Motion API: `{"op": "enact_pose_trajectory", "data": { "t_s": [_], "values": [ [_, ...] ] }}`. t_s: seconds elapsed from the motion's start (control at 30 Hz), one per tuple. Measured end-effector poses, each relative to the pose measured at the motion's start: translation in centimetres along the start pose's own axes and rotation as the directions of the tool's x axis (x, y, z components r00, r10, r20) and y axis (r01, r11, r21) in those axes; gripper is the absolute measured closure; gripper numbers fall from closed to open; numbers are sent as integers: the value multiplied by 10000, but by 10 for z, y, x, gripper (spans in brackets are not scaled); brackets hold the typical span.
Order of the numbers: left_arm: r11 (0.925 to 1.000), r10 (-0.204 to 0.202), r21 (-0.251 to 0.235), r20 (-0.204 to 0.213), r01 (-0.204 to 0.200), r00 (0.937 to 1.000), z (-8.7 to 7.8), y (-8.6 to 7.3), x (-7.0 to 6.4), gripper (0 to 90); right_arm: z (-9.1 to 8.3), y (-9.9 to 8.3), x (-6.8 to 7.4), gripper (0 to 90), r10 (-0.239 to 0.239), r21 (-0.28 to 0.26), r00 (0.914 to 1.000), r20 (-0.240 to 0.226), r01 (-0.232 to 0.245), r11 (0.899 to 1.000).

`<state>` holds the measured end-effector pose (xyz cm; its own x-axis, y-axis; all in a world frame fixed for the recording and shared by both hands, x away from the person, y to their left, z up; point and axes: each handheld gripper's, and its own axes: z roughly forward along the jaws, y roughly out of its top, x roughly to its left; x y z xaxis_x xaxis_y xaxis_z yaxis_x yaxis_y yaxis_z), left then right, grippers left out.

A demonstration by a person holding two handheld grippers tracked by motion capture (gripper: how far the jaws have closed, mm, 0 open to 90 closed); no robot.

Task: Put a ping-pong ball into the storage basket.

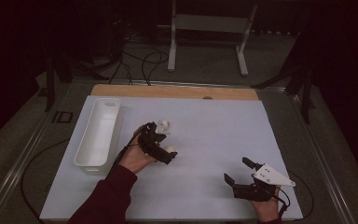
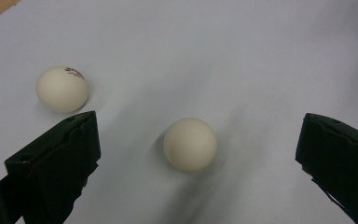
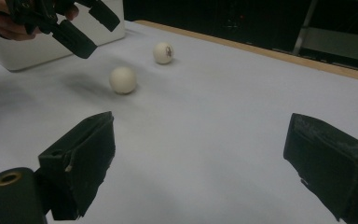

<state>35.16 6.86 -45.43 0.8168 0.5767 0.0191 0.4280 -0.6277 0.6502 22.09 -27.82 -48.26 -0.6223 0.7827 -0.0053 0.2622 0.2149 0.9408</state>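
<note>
- The left gripper hangs over the plain ball, jaws spread wide with the ball on the desk between them and touching neither; the likely step is closing on it.
- Lower until the jaws sit level with the ball's middle; a high pinch would probably squirt it away.
- Centre it first: in the left gripper view it lies nearer the left jaw, so shift slightly to even the gaps.
- Close slowly, since a light, round ball rolls at the first one-sided touch.
- The marked ball rests apart, beyond the left jaw; keep that jaw from nudging it.
- The white bin stands at the hand's left, perhaps the drop point, though that is hard to tell.
- The right gripper waits well apart, jaws spread and holding nothing.
</note>
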Motion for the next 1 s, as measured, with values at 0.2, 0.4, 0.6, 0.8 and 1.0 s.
{"op": "enact_pose_trajectory", "data": {
  "t_s": [0.2, 0.4, 0.6, 0.8, 1.0],
  "values": [
    [10000, -52, -30, 140, 53, 9999, 4, 0, 1, 3, 0, 0, 0, 86, 7, 23, 10000, 13, -7, 10000],
    [10000, -43, 25, 129, 42, 9999, 5, 0, 1, 3, -1, 0, 0, 86, 22, 3, 10000, 11, -22, 10000],
    [9999, -43, 111, 191, 41, 9998, 8, -1, 2, 7, -1, 0, 0, 86, 22, 15, 10000, 17, -22, 10000],
    [9997, 4, 256, 284, -12, 9996, 13, -1, 1, 9, -1, 0, 0, 86, 40, 11, 10000, 18, -40, 10000],
    [9992, -102, 391, 363, 88, 9993, 17, -2, 3, 8, -1, 0, 0, 86, 32, 15, 10000, 24, -32, 10000]
  ]
}}
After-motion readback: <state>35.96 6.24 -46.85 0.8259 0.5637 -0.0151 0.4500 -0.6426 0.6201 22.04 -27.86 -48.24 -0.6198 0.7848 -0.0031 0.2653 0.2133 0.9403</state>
